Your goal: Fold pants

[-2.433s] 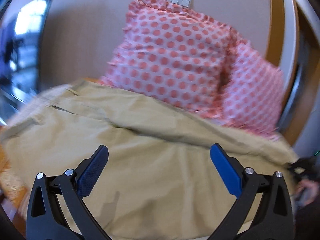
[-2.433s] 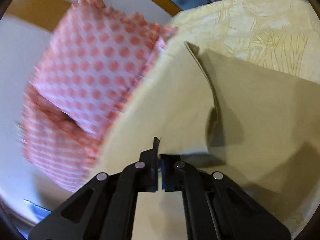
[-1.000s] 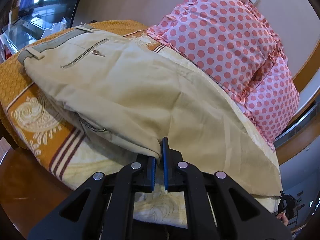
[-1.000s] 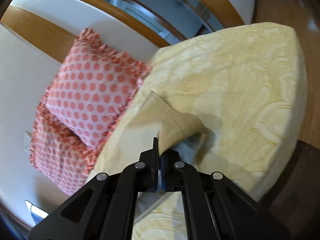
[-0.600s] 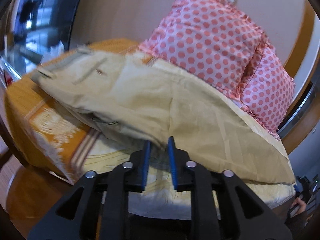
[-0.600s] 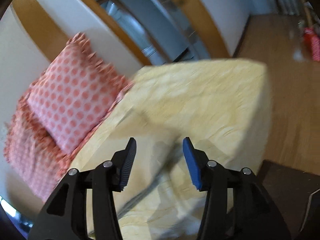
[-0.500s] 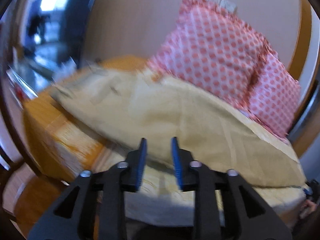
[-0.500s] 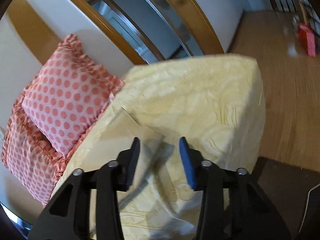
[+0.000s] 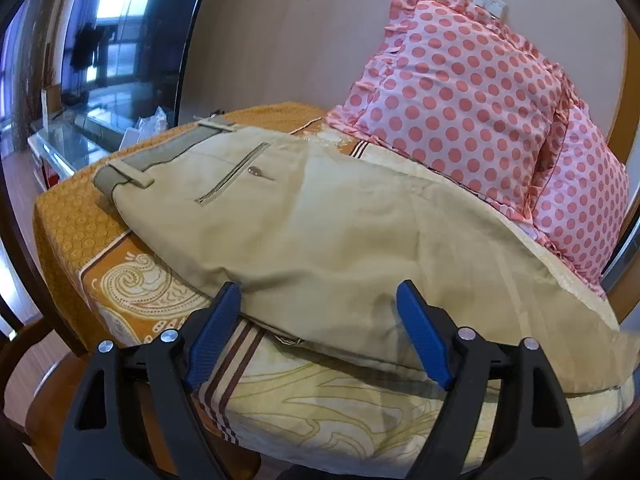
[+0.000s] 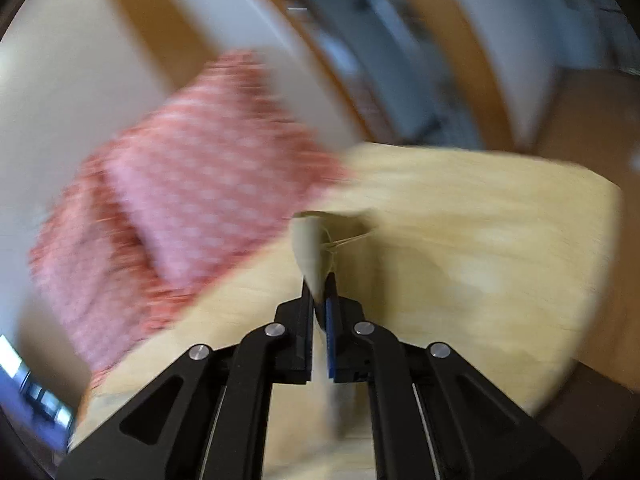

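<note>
Beige pants (image 9: 320, 236) lie across the bed, folded lengthwise, with the waistband and back pocket at the far left and the legs running right. My left gripper (image 9: 320, 332) is open and empty, its blue pads just in front of the pants' near edge. In the blurred right wrist view my right gripper (image 10: 320, 300) is shut on a bunched piece of the pants' leg end (image 10: 310, 248), held up above the bed.
Two pink polka-dot pillows (image 9: 472, 108) lean against the wall behind the pants; they also show in the right wrist view (image 10: 200, 200). The bed has an orange and cream cover (image 9: 132, 284). A glass table (image 9: 72, 140) stands at the far left. Wooden floor lies beyond the bed's edges.
My left gripper let go of the pants' near edge, opened wide and pulled back. My right gripper opened, then shut again on the leg end and is moving fast.
</note>
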Demonstrator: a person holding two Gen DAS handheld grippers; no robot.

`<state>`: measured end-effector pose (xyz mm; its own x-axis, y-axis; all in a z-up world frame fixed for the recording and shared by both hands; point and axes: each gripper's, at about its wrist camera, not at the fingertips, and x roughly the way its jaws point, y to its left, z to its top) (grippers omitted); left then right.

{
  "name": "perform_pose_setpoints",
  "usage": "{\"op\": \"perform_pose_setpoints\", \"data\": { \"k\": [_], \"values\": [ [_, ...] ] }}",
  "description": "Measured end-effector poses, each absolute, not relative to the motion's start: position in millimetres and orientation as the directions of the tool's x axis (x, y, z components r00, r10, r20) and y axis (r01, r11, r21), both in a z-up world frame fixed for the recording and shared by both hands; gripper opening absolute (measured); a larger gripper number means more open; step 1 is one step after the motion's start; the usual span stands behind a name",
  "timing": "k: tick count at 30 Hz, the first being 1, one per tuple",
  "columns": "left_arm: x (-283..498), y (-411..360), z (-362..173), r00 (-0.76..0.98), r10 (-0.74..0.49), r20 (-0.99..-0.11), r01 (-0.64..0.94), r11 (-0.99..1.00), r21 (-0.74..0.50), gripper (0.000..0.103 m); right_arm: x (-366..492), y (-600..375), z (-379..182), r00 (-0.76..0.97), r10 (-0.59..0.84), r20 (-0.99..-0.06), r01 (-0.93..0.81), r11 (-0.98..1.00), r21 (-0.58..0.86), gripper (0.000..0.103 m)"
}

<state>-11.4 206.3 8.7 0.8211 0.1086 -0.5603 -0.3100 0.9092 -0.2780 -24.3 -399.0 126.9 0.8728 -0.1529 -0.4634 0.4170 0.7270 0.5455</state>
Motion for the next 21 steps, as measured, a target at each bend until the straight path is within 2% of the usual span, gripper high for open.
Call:
{"op": "perform_pose_setpoints", "data": {
  "k": [2,5,8,9,11,13,16,19,21],
  "values": [
    [-10,203,8,0.819,0.114,-0.562,-0.310,0.913,-0.266,0.087,2,-358,150,0.918,-0.025,-0.397,0.264,0.785,0.560,0.005],
    [-12,205,8,0.821,0.118,-0.558,-0.318,0.907,-0.276,0.087,56,-252,171,0.892,0.314,-0.325,-0.080,0.818,0.569,0.005],
    [-21,213,13,0.833,0.097,-0.545,-0.331,0.877,-0.349,0.087,89,-164,155,0.760,0.542,-0.359,-0.273,0.767,0.581,0.005],
    [-24,217,14,0.837,0.091,-0.540,-0.335,0.865,-0.373,0.087,99,-125,138,0.685,0.600,-0.413,-0.318,0.756,0.572,0.005],
    [-33,231,15,0.831,0.091,-0.549,-0.366,0.832,-0.417,0.087,107,-76,111,0.567,0.641,-0.517,-0.368,0.759,0.537,0.006],
    [-40,245,13,0.826,0.093,-0.556,-0.393,0.802,-0.449,0.087,106,-35,85,0.401,0.680,-0.614,-0.421,0.732,0.536,0.019],
    [-50,264,11,0.826,0.104,-0.555,-0.425,0.762,-0.489,0.087,89,-27,89,0.417,0.683,-0.600,-0.479,0.726,0.494,0.045],
    [-52,278,10,0.832,0.112,-0.543,-0.440,0.729,-0.525,0.087,83,-43,105,0.532,0.646,-0.547,-0.456,0.763,0.458,0.059],
    [-49,285,10,0.836,0.111,-0.538,-0.443,0.714,-0.542,0.087,93,-50,98,0.531,0.607,-0.591,-0.415,0.794,0.443,0.059]
  ]
}}
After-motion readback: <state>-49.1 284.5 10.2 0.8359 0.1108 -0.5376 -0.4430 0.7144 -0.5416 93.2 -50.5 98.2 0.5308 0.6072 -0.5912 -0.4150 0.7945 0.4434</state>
